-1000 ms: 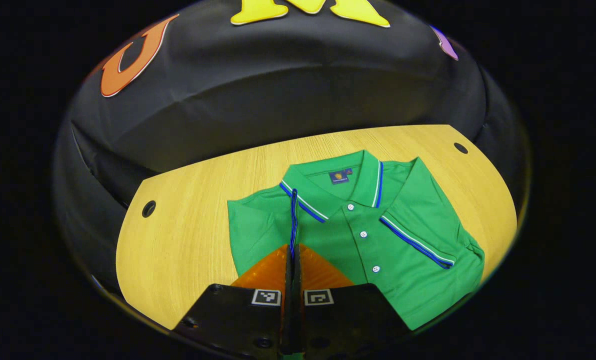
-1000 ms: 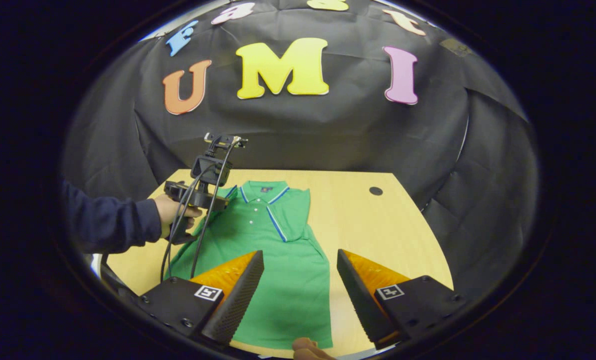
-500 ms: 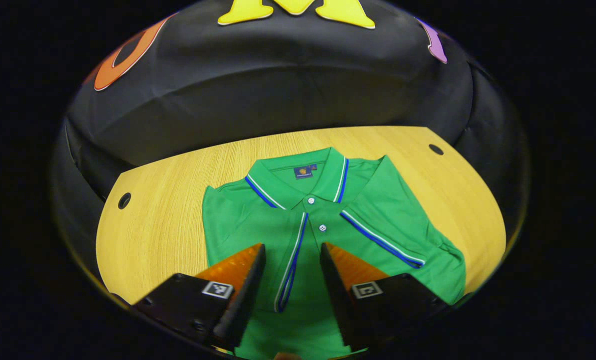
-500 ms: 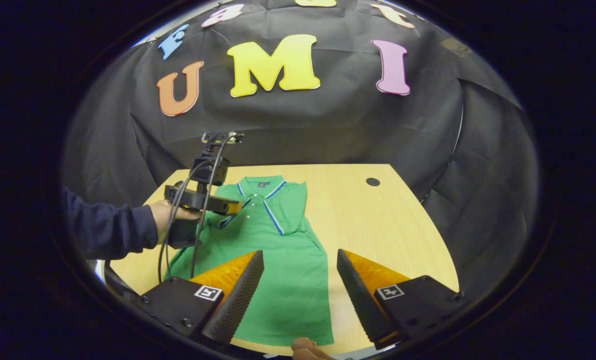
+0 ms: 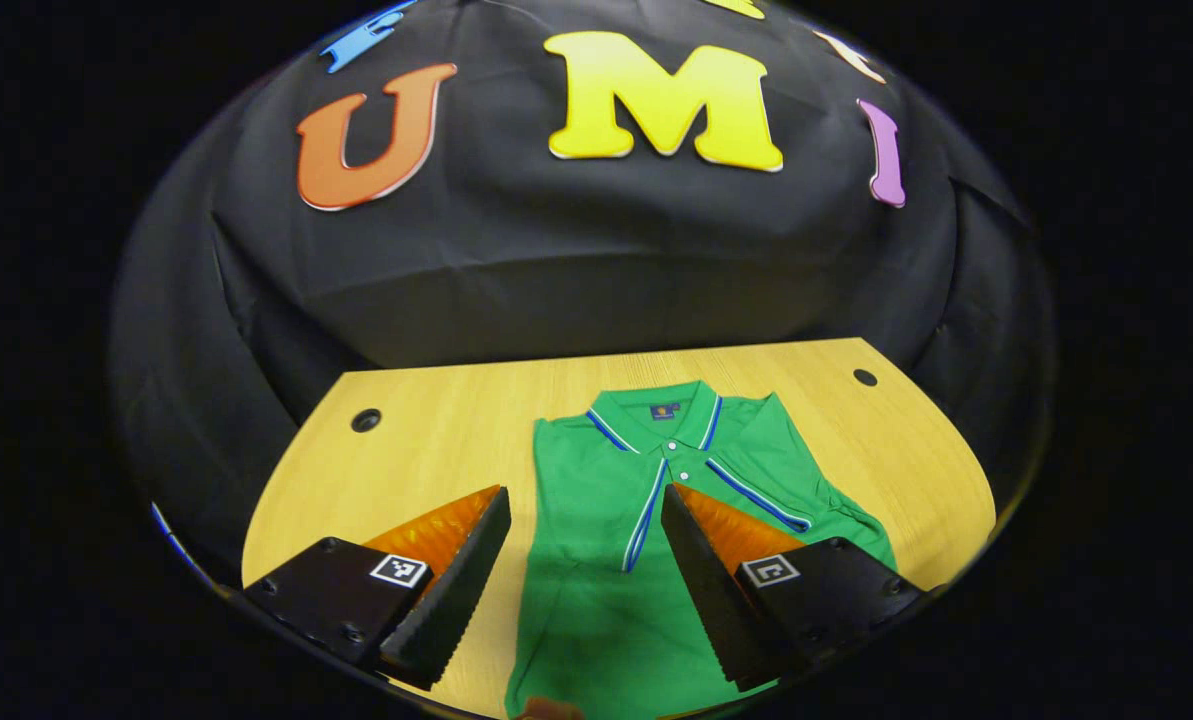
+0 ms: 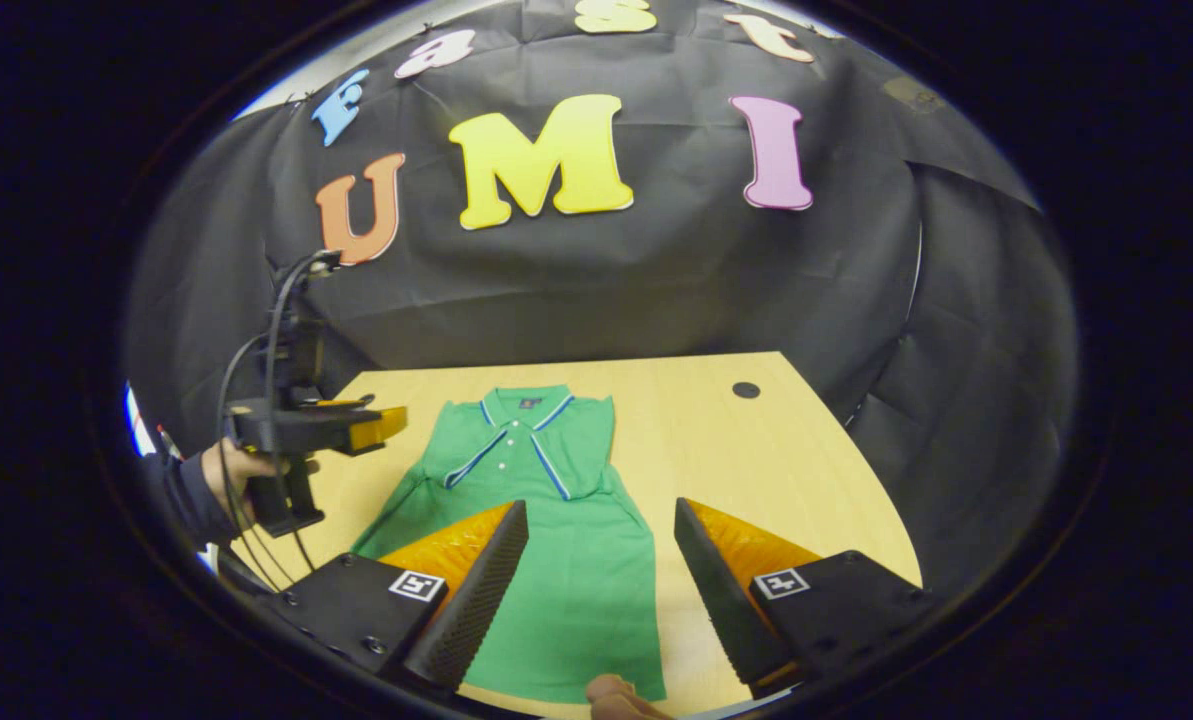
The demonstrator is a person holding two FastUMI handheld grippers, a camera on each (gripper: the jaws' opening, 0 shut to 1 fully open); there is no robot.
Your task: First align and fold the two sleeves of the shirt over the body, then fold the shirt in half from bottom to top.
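- Polo shirt (image 5: 596,560), green with blue-and-white trim, lies flat and face up on the wooden table (image 5: 426,450), collar toward the booth's wall and hem toward the near edge.
- Both sleeves (image 6: 576,450) already lie folded over the body, their striped cuffs meeting near the button placket; judged from this, the bottom-to-top fold is what remains.
- It looks a light, soft knit: it should drape and sag when lifted, and the folded sleeves may slide out of line if it is dragged.
- Best hold, I judge, is the two hem corners at the near edge, one per gripper, raised together.
- Left gripper (image 5: 586,580) hovers over the lower body of the shirt, fingers spread apart and holding nothing; in the right gripper view a hand (image 6: 231,470) holds it off to the shirt's side.
- Right gripper (image 6: 601,590) hangs above the hem, fingers likewise released and empty.
- Two round holes (image 6: 746,390) sit in the tabletop, well apart from the shirt; nothing blocks the fold.
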